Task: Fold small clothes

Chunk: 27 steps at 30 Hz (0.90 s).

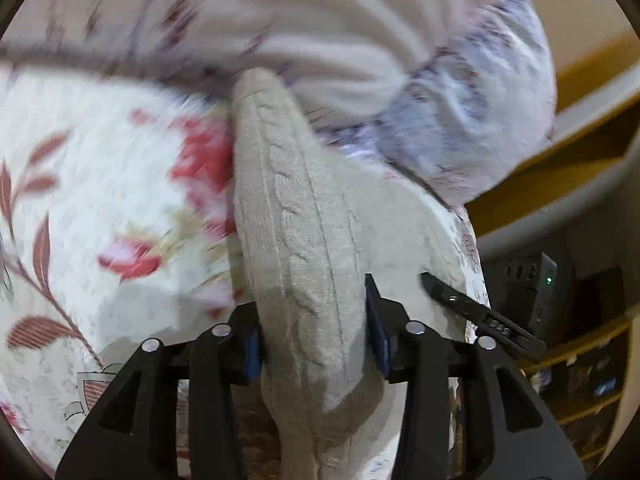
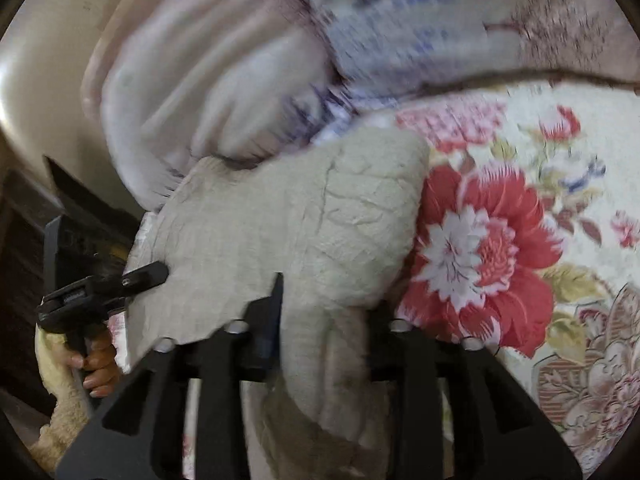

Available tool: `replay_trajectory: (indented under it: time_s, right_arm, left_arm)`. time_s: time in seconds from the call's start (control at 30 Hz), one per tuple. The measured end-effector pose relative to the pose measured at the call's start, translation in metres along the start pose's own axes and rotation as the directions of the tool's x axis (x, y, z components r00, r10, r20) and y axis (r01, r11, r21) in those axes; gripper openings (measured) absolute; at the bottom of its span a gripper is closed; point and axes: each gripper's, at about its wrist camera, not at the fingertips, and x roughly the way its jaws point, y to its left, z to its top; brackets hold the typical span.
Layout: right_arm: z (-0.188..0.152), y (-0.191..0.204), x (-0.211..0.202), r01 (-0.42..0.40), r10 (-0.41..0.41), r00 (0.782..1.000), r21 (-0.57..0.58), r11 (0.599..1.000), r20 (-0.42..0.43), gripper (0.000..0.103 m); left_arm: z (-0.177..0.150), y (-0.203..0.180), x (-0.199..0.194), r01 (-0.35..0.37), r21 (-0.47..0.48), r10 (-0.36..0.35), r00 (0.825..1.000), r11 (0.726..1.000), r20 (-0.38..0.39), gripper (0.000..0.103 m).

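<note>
A beige cable-knit garment [image 1: 304, 248] is being held above the near edge of a floral bedspread [image 1: 100, 184], bunched into a thick roll. It is being clamped between the blue-padded fingers of the left gripper [image 1: 316, 332], and a second fold of it [image 2: 304, 232] is being pinched in the right gripper [image 2: 324, 320]. In the right wrist view the left gripper [image 2: 144, 274] is being shown at the garment's left edge, just beside the knit, with the hand [image 2: 94, 364] on its handle.

A pile of pale and bluish bedding [image 1: 460, 120] is lying at the far side, touching the garment's far end.

The step in hand is judged to be the carrying or spreading of the piece, not yet a fold proper. Next, the knit is probably to be drawn apart and laid flat on the bedspread, clear of the far bedding, so that edges can be matched.
</note>
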Motion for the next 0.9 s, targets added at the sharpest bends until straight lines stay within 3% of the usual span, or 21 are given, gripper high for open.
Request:
replay_trajectory:
  time_s: [0.1, 0.23, 0.33, 0.43, 0.5, 0.7, 0.9]
  right_arm:
    - [0.004, -0.010, -0.005, -0.034, 0.035, 0.999, 0.049, 0.998, -0.017, 0.043]
    - [0.005, -0.016, -0.020, -0.031, 0.030, 0.999, 0.064, 0.997, 0.023, 0.045]
    - [0.010, -0.017, -0.027, -0.023, 0.017, 0.997, 0.082, 0.996, 0.071, 0.045]
    - [0.017, -0.016, -0.023, -0.002, -0.005, 0.997, 0.090, 0.996, 0.079, 0.045]
    - [0.017, -0.014, -0.019, 0.014, -0.019, 0.997, 0.074, 0.997, 0.077, 0.035]
    - [0.015, -0.003, -0.021, 0.118, -0.119, 0.982, 0.016, 0.993, 0.148, 0.015]
    - [0.012, -0.012, -0.012, 0.190, -0.198, 0.972, 0.071, 0.979, 0.126, 0.015]
  left_arm:
    - [-0.001, 0.003, 0.002, -0.007, 0.005, 0.007, 1.000, 1.000, 0.019, 0.057]
    - [-0.001, -0.012, -0.008, -0.135, 0.092, 0.128, 0.989, 0.987, 0.076, 0.065]
    - [-0.002, -0.027, -0.014, -0.285, 0.161, 0.261, 0.953, 0.945, 0.156, 0.070]
    - [-0.003, -0.033, -0.015, -0.376, 0.200, 0.339, 0.920, 0.905, 0.196, 0.073]
    - [-0.003, -0.039, -0.012, -0.420, 0.225, 0.374, 0.901, 0.879, 0.218, 0.073]
    - [-0.005, -0.047, -0.006, -0.482, 0.260, 0.424, 0.871, 0.837, 0.249, 0.076]
    - [-0.007, -0.052, 0.000, -0.508, 0.282, 0.445, 0.857, 0.814, 0.260, 0.079]
